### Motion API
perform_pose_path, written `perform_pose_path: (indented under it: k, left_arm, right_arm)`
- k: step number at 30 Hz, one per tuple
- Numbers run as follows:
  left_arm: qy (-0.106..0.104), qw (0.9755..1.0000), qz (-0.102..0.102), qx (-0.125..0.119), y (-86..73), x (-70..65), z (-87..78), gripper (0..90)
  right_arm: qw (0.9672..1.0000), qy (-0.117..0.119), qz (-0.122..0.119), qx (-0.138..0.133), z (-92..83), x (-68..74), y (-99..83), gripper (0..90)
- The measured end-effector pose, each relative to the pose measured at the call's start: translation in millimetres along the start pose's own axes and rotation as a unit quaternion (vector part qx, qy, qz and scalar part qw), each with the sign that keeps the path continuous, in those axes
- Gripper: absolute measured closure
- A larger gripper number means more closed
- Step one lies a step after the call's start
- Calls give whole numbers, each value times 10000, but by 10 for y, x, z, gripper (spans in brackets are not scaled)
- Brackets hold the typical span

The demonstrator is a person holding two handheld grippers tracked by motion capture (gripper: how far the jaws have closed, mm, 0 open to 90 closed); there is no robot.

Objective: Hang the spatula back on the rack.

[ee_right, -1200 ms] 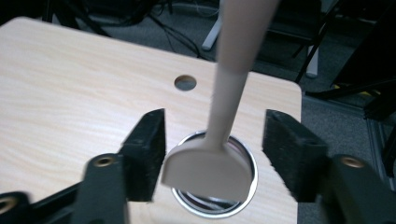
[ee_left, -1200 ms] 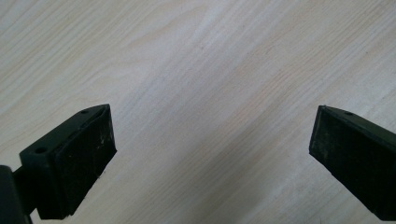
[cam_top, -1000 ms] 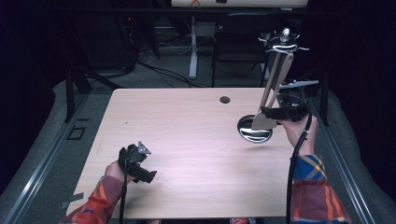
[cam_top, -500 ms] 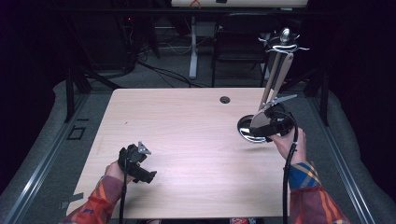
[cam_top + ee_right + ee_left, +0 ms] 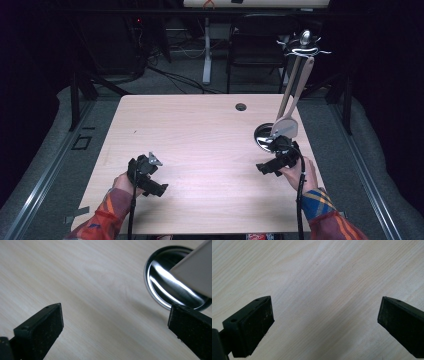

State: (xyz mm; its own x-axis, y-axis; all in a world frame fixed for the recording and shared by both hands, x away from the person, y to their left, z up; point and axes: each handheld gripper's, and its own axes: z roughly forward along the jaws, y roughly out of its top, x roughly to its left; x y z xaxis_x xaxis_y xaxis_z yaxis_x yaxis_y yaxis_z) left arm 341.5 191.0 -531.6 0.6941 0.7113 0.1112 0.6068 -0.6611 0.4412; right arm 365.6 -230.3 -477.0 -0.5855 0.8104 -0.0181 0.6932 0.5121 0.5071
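Observation:
A beige spatula hangs from the hook of a chrome stand, its blade low over the stand's round base at the table's right side. My right gripper sits just in front of that base, near the tabletop. Its jaws have just been opening and stand wide with nothing between them. In the right gripper view the shiny base and the spatula blade lie up and to the right. My left gripper is held at the near left, open over bare wood.
The light wooden table has a small black grommet hole near its far edge. A dark chair and cables stand beyond the table. Grey floor runs along both sides.
My right gripper has come down and towards me, away from the spatula blade, which now hangs free on the stand. The left gripper has stayed where it was.

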Motion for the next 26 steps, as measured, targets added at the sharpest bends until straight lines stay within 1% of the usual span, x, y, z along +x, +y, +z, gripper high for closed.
perform_pose_path:
  k: [1, 2, 3, 4, 5, 6, 7, 8, 9, 10, 11, 12, 14, 15, 17, 18, 21, 23, 24, 26]
  left_arm:
    - [-3, 10000, -1, 1, 0, 0, 1, 2]
    - [-5, 10000, -8, 1, 0, 1, 3, 2]
    - [-13, 10000, -9, -4, -1, 2, 7, 2]
    - [-13, 10000, -9, -4, -1, 2, 7, 2]
    - [-31, 10000, -15, -6, -1, 0, 14, 2]
    - [-31, 10000, -15, -6, -1, 0, 14, 2]
    - [-5, 10000, -3, -22, -3, -1, 21, 2]
    - [-29, 10000, 4, -10, -1, 1, 24, 2]
    - [-45, 10000, -8, -18, -2, 0, 38, 2]
    - [-45, 10000, -8, -18, -2, 0, 38, 2]
    - [-63, 10000, 8, 14, -1, -1, 55, 2]
    - [-48, 10000, 38, 37, -1, -1, 64, 2]
    - [-66, 9999, 63, 55, -2, -1, 78, 2]
    - [-95, 9998, 113, 114, -3, -4, 107, 2]
    - [-120, 9998, 112, 131, -4, -3, 125, 2]
    - [-150, 9997, 107, 137, -5, -2, 139, 2]
    - [-217, 9995, 125, 177, 3, 5, 156, 2]
    - [-219, 9994, 173, 179, 9, -1, 166, 2]
    - [-213, 9994, 195, 191, 12, -3, 168, 2]
    - [-233, 9993, 191, 203, 13, -5, 171, 2]
  right_arm:
    - [10000, 0, 0, 0, 0, 0, 0, 0]
    - [9999, 54, -44, 89, 38, 24, -21, 0]
    - [9994, 226, -113, 236, 123, 89, -68, 0]
    - [9994, 226, -113, 236, 123, 89, -68, 0]
    - [9983, 263, -270, 454, 195, 165, -116, 0]
    - [9977, 289, -321, 523, 231, 203, -142, 0]
    - [9977, 289, -321, 523, 231, 203, -142, 0]
    - [9971, 331, -374, 577, 263, 241, -171, 0]
    - [9953, 369, -521, 733, 309, 311, -220, 0]
    - [9944, 322, -605, 799, 322, 342, -241, 0]
    - [9942, 361, -599, 815, 331, 370, -260, 0]
    - [9936, 376, -643, 849, 331, 377, -273, 0]
    - [9937, 405, -610, 843, 331, 384, -288, 0]
    - [9943, 453, -574, 782, 336, 385, -315, 0]
    - [9941, 454, -572, 804, 341, 377, -321, 0]
    - [9923, 430, -668, 945, 355, 358, -316, 0]
    - [9915, 403, -720, 1004, 383, 359, -318, 0]
    - [9907, 447, -765, 1028, 405, 357, -320, 0]
    - [9904, 399, -804, 1051, 404, 353, -319, 0]
    - [9909, 437, -773, 1015, 406, 352, -321, 0]
